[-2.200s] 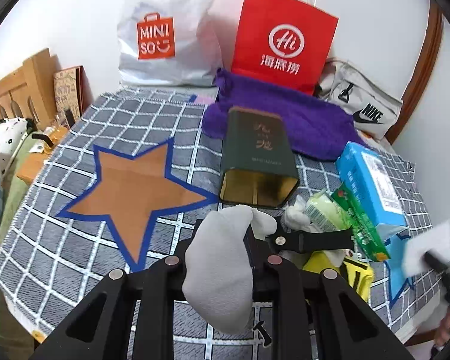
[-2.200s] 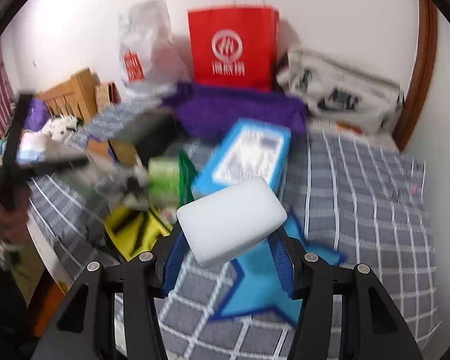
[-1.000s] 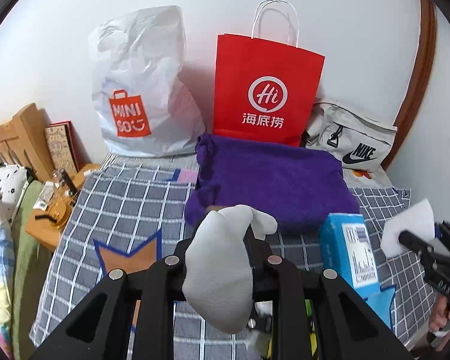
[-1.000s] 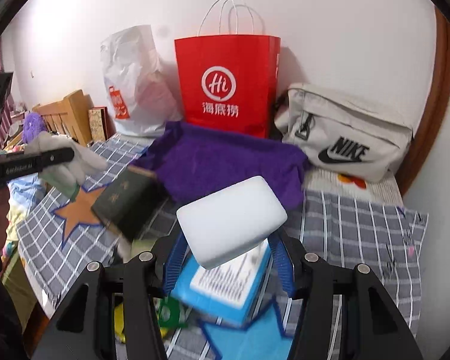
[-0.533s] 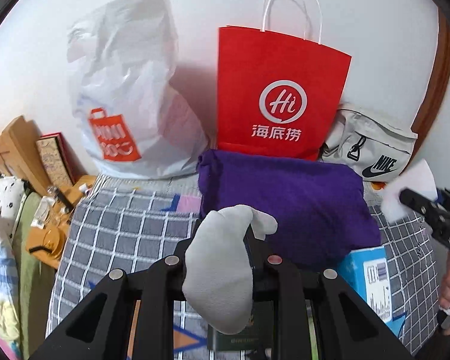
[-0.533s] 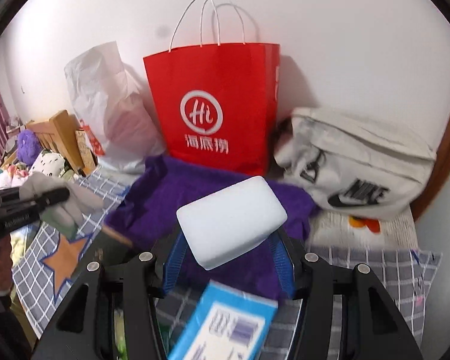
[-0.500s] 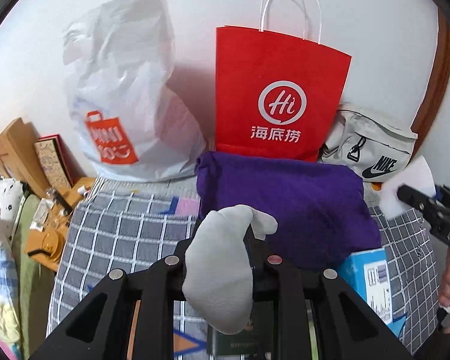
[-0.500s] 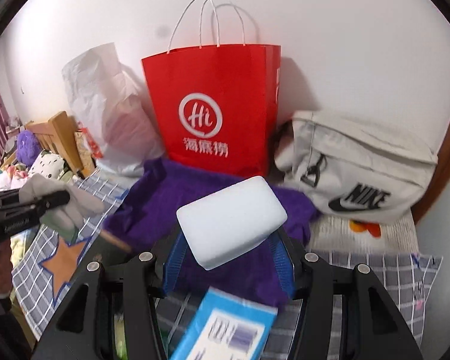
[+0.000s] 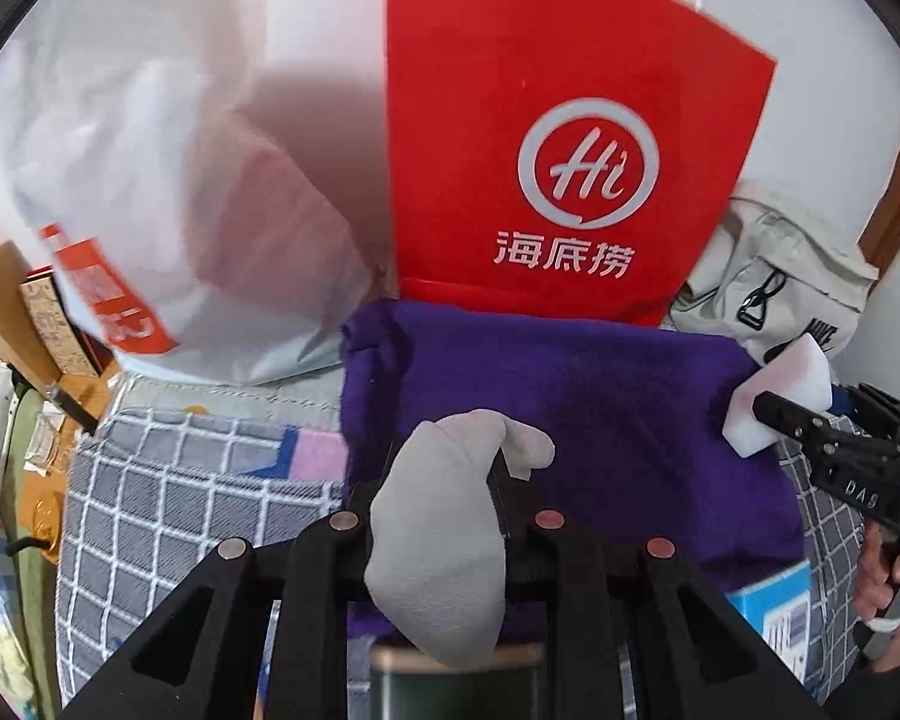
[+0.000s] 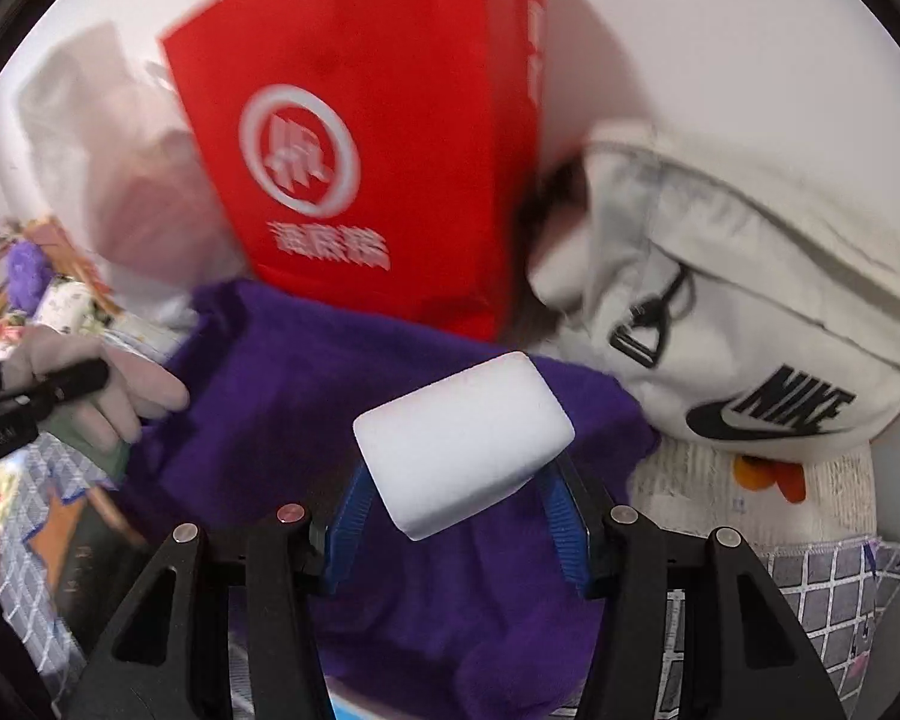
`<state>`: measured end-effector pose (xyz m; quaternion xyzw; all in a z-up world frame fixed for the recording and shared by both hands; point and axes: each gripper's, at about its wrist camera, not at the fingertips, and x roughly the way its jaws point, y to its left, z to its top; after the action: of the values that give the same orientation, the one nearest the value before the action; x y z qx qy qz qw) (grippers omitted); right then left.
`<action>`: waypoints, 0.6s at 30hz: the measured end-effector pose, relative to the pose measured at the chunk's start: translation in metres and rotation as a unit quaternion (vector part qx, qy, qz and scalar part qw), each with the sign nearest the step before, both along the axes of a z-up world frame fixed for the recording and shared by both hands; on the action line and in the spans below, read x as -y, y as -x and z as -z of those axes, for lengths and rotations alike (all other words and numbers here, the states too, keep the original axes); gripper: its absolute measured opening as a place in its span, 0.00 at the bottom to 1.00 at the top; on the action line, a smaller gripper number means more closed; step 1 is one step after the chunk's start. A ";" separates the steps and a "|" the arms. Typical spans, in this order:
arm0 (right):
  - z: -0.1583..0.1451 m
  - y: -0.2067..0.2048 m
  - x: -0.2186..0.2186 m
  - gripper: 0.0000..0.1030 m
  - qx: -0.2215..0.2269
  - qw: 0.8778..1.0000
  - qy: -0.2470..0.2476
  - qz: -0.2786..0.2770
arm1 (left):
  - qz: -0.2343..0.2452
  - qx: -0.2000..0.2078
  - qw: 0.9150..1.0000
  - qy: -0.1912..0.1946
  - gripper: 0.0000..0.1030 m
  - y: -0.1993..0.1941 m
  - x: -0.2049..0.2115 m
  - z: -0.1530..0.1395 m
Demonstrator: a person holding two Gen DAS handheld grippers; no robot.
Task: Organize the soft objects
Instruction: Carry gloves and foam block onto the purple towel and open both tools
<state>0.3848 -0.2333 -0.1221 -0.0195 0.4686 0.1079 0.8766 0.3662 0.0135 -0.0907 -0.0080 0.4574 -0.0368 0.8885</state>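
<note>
Sock (image 9: 438, 546), grey, pinched in left gripper (image 9: 441, 516), jaws narrow and pressing it; long axis runs along the fingers, one end hanging toward camera, other end flopping right past the tips. Sponge block (image 10: 463, 444), white, clamped across right gripper (image 10: 459, 516) between blue pads (image 10: 348, 516), long axis crosswise and tilted, right end higher. Both are above purple towel (image 9: 600, 408), which lies on checked bedspread (image 9: 162, 492) in front of red paper bag (image 9: 546, 138). White plastic bag (image 9: 168, 192) sits left of it, white Nike bag (image 10: 738, 324) right.
</note>
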 end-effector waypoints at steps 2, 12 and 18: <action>0.010 -0.006 0.004 0.52 -0.016 1.000 -0.007 -0.002 | 0.004 0.000 1.000 0.002 0.21 -0.010 0.005 0.004; 0.038 -0.020 0.017 0.52 -0.049 0.999 -0.024 0.001 | 0.010 -0.017 0.999 0.031 0.23 -0.044 0.010 0.032; 0.047 -0.029 0.016 0.52 -0.058 0.998 -0.027 0.007 | 0.010 -0.027 0.998 0.052 0.23 -0.055 0.004 0.045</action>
<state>0.4141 -0.2497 -0.1687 0.0133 0.5154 0.1156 0.8490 0.4216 0.0098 -0.1353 -0.0504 0.4785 -0.0690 0.8739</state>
